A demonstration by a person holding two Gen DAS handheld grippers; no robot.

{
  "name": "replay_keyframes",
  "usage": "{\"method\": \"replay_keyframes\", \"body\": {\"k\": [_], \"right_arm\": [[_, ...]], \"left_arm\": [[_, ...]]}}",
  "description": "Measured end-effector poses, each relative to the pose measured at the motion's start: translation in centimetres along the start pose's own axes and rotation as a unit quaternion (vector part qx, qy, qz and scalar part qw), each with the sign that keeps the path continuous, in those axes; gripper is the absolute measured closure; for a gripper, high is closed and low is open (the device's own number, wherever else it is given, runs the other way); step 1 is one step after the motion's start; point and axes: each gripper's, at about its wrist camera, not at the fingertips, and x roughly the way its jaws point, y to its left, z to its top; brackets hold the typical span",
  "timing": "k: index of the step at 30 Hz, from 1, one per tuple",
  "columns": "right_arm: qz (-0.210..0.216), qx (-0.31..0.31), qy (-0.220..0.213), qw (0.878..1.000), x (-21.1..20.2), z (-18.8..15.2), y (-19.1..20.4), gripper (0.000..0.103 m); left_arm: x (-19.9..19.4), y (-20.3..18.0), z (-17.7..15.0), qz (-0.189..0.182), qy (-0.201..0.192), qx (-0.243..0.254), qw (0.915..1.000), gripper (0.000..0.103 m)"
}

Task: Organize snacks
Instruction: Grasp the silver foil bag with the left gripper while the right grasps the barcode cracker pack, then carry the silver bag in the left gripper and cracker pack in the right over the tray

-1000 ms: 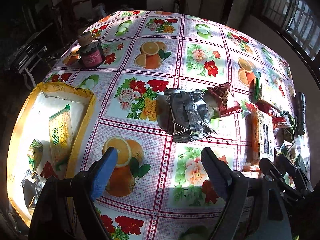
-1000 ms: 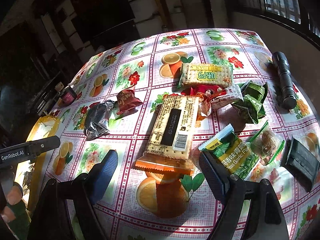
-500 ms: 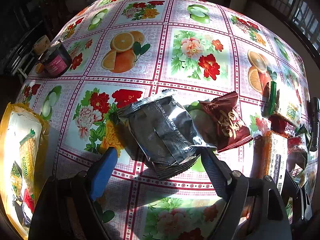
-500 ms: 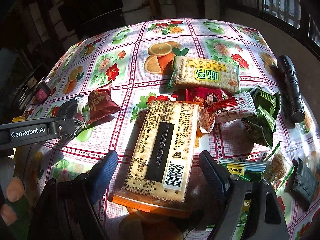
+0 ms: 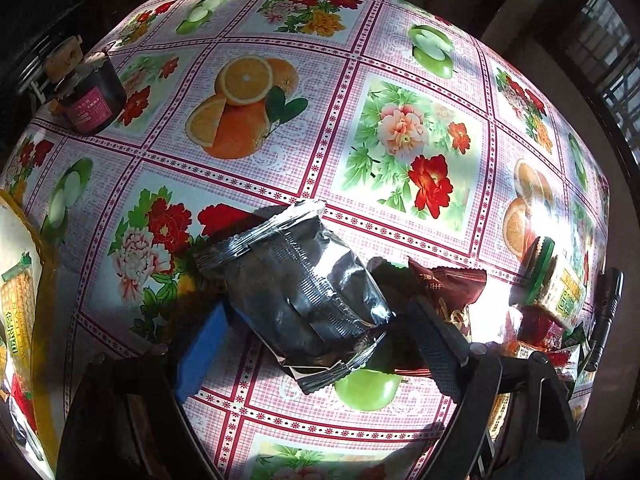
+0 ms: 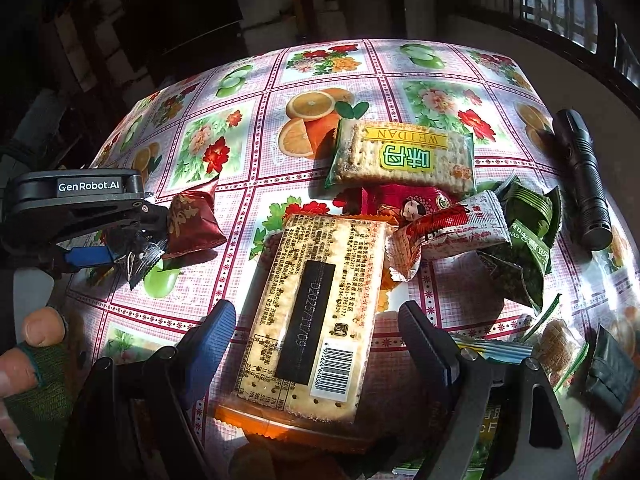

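two open-jawed grippers have closed in, the left gripper [image 5: 316, 344] now straddling the crinkled silver foil snack pouch [image 5: 296, 284] and the right gripper [image 6: 316, 344] the long clear-wrapped cracker pack [image 6: 316, 304] nearby, both seemingly ready for grasping.

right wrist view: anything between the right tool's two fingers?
Yes. The right tool is open around the large cracker pack lying barcode-up on the tablecloth; contact unclear.

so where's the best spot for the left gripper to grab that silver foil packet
Probably across the puffy middle of the silver foil packet, coming from its near crimped end. It lies flat, lengthwise between the open left gripper; the maroon packet crowds its right side.
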Motion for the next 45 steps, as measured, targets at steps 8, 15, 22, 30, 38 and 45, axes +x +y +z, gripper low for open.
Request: {"method": "replay_keyframes", "body": {"k": [8,15,22,30,38,45], "right_arm": [[0.002,-0.014,-0.002,1.000,0.3,0.1,0.4,0.016],[-0.030,-0.054,-0.001,0.998,0.8,0.1,1.1,0.038],[-0.012,-0.067,-0.006,0.998,0.0,-0.5,1.2,0.046],[0.051,-0.043,-0.036,0.997,-4.3,-2.2,1.8,0.046],[0.188,0.005,-0.051,0.981,-8.1,-4.1,3.3,0.045],[0.223,-0.007,-0.051,0.974,-9.8,-5.3,6.0,0.045]], "left_arm": [[1.1,-0.9,1.9,0.051,-0.016,-0.003,0.9986,0.015],[0.9,-2.6,1.8,0.065,-0.045,0.047,0.9957,0.032],[-1.1,-1.4,-2.8,0.086,-0.051,0.084,0.9914,0.045],[-5.7,3.3,-8.6,0.094,-0.081,0.083,0.9887,0.045],[-12.1,8.1,-13.3,0.091,-0.139,0.060,0.9842,0.045],[-15.7,11.7,-15.9,0.094,-0.167,0.038,0.9807,0.045]]}}
